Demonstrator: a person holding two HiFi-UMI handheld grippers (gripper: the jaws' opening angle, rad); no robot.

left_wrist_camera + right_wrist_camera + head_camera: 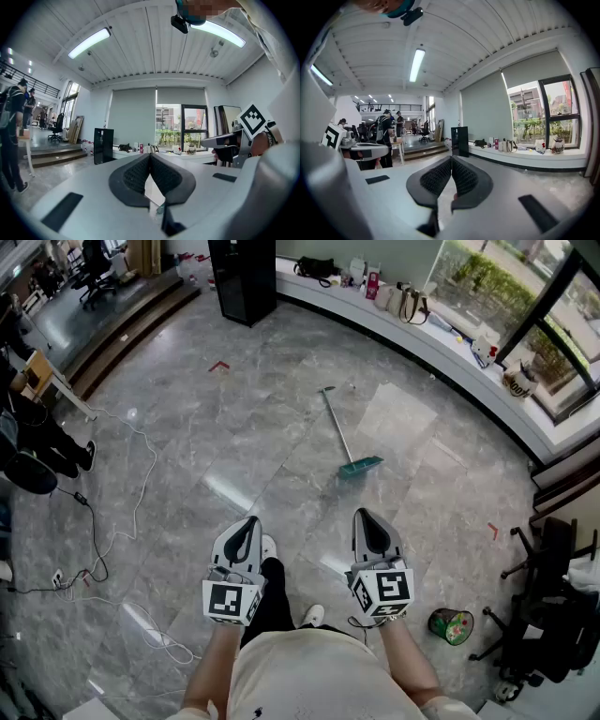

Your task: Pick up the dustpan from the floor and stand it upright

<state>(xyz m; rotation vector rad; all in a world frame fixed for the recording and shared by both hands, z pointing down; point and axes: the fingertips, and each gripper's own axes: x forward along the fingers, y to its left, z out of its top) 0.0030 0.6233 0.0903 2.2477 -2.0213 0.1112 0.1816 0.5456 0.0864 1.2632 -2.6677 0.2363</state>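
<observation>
The dustpan (360, 466) lies flat on the grey marble floor ahead of me, its teal pan toward me and its long thin handle (336, 423) running away to the far end. My left gripper (249, 524) is held at waist height, shut, with nothing between its jaws. My right gripper (366, 517) is beside it, also shut and empty. Both are well short of the dustpan. In the left gripper view the black pads (136, 176) meet at the tips; in the right gripper view the pads (435, 177) meet likewise.
A black cabinet (242, 277) stands at the back. A curved white window ledge (441, 343) carries bags and small items. White cables (131, 493) trail on the floor at left. A black office chair (544, 606) and a small green bin (452, 625) stand at right.
</observation>
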